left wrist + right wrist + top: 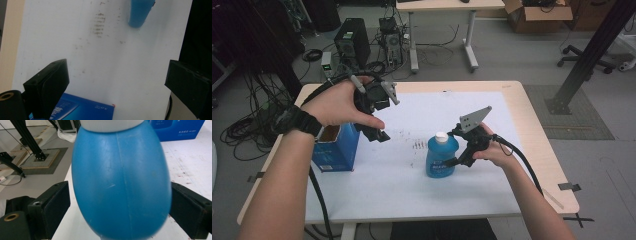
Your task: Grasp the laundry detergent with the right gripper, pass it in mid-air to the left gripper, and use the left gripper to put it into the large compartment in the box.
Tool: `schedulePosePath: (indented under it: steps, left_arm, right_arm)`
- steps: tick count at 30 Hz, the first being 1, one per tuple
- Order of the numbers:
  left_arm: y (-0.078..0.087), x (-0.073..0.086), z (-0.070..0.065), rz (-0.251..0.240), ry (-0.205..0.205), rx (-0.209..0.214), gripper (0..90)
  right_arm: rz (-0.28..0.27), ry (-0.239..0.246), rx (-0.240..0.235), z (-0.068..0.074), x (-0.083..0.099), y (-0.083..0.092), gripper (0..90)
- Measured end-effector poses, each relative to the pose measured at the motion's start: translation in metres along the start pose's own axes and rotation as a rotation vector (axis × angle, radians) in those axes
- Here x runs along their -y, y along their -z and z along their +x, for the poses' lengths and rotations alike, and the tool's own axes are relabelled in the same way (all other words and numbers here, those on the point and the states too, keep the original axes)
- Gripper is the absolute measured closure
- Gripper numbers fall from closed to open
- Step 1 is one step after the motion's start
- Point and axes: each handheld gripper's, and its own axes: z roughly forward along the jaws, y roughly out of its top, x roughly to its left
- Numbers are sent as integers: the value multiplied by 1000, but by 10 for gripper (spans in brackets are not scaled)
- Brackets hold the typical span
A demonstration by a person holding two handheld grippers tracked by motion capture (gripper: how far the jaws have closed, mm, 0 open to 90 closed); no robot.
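Observation:
A blue bottle (pixel 442 157) with a white cap stands upright on the white sheet right of centre. My right gripper (pixel 455 161) reaches it from the right, with one jaw on each side of the bottle's belly (pixel 120 182). In the right gripper view (pixel 120 210) the pads sit very close to its sides and a thin gap shows at the left pad. My left gripper (pixel 379 135) hangs in the air above the right edge of a blue carton (pixel 334 150). Its jaws (pixel 120 85) stand wide apart with nothing between them, and the carton's corner (pixel 82 111) lies below.
The table (pixel 412 200) is covered by a white sheet with dark smudges (pixel 417 145) left of the bottle. Beyond the far edge are computer towers and cables on the floor (pixel 352 42), a second table (pixel 447 5) and a cardboard box (pixel 537 15).

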Motion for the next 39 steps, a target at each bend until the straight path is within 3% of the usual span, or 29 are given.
schedulePosePath:
  steps: [15, 39]
  left_arm:
    - [1, 2, -1, -2, 5, -2, 57]
    - [1, -1, -1, -4, -1, -2, 56]
  right_arm:
    - [-42, -7, -9, -1, 4, -6, 169]
    - [-63, -9, -9, -1, 5, -5, 250]
